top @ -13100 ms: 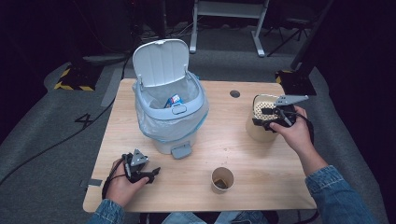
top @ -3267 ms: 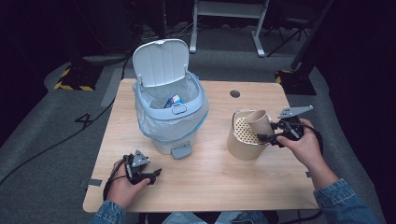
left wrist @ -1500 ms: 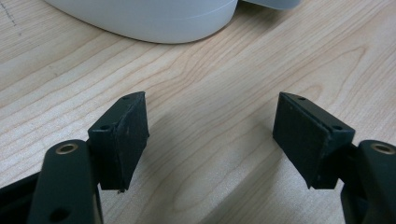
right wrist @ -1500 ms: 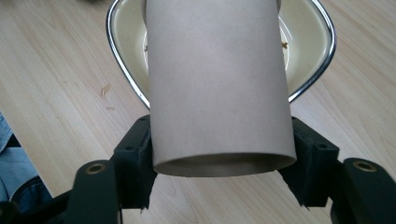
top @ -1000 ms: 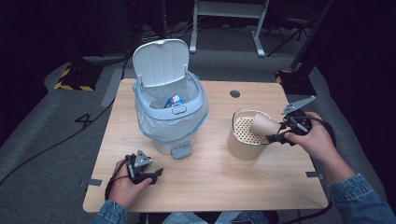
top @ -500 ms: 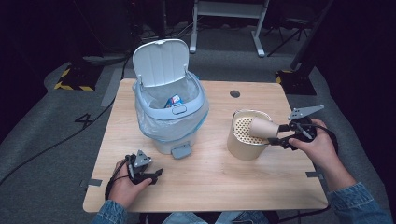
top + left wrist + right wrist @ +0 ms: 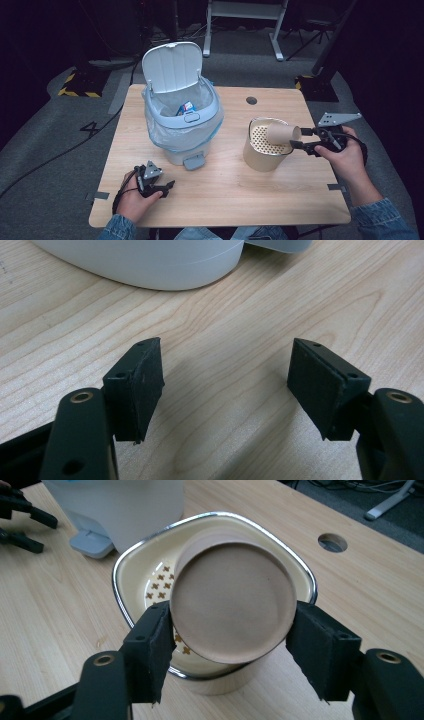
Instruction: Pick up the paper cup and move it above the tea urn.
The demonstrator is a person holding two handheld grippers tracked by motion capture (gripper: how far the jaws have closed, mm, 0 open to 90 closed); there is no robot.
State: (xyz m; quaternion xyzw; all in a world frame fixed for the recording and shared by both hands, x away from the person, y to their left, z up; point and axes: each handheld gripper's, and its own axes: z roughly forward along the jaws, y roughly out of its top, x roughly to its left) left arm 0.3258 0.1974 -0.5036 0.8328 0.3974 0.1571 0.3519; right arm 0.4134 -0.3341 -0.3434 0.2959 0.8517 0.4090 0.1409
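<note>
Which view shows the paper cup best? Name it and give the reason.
The right gripper view: the paper cup lies on its side between that gripper's pads, base toward the camera, over the patterned container. The high view shows the cup's side, small, at the right gripper. The left gripper view looks at the table.

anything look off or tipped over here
The brown paper cup lies on its side between the right gripper pads, mouth over the perforated cream canister. Nothing looks spilled; the grey pedal bin stands upright, lid open.
</note>
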